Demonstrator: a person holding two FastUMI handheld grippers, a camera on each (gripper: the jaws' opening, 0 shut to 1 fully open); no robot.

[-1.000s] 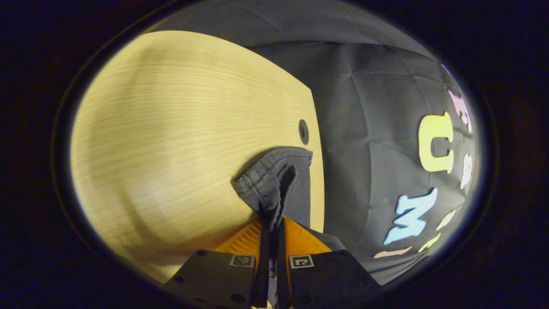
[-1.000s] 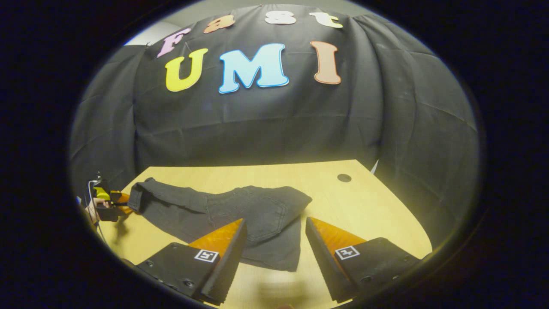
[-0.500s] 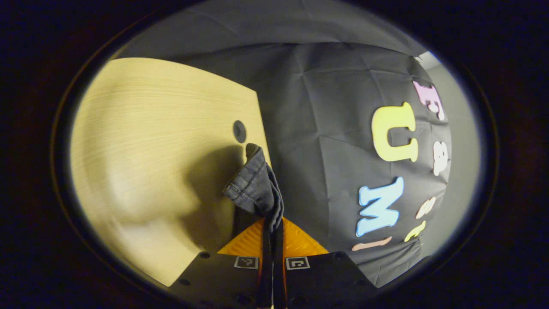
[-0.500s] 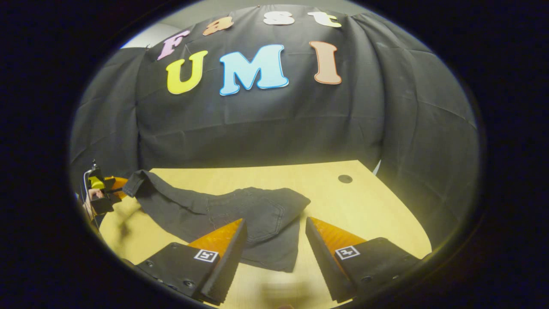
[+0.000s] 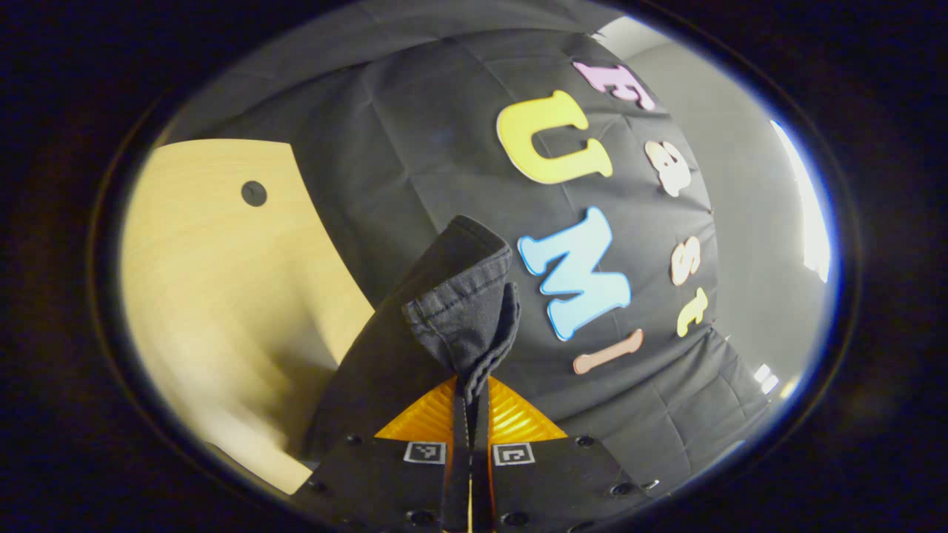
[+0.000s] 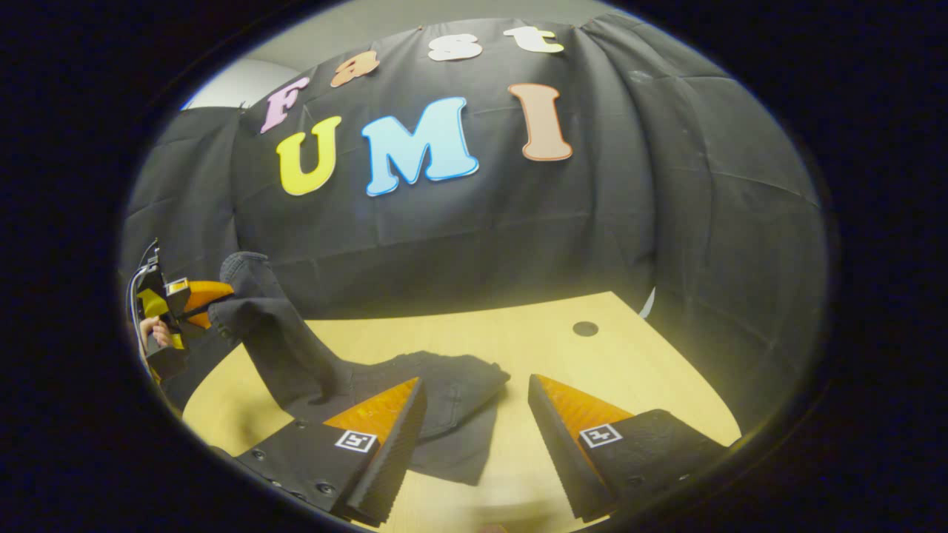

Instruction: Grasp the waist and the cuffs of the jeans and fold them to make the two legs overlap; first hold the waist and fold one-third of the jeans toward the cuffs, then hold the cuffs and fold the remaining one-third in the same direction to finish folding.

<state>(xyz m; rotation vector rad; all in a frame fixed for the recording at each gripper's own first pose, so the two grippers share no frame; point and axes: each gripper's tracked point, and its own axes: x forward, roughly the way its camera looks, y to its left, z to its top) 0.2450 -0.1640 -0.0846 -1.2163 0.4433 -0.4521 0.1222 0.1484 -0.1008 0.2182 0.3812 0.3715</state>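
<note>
**A:** Where are the jeans [image 6: 415, 385]?

**B:** In the right gripper view they lie on the table [image 6: 615, 363], on the near left part of it. They are dark, almost black. The wide part is bunched in a heap on the wood. One leg goes up off the table, to the left.

**A:** What holds that leg up?

**B:** The left gripper [image 6: 211, 303]. In the right gripper view it is far off at the left edge, with a hand [image 6: 152, 331] behind it. It is up above the table, with the end of the leg at its tips.

**A:** Is it pinching hard?

**B:** Yes. In the left gripper view the left gripper [image 5: 469, 396] has its two fingers pressed close together. The cuff [image 5: 463, 318] sticks out between them, folded over, with a stitched edge. More dark cloth hangs down below it on the left.

**A:** And the right gripper [image 6: 474, 414]?

**B:** It is wide open. Its fingers [image 6: 385, 422] stand well apart and hold nothing. The left finger is in front of the jeans heap. I cannot tell if it touches the cloth. The right finger is over bare wood.

**A:** Anything else on the table?

**B:** A small round hole [image 6: 585, 328] in the wood, on the far right.
</note>
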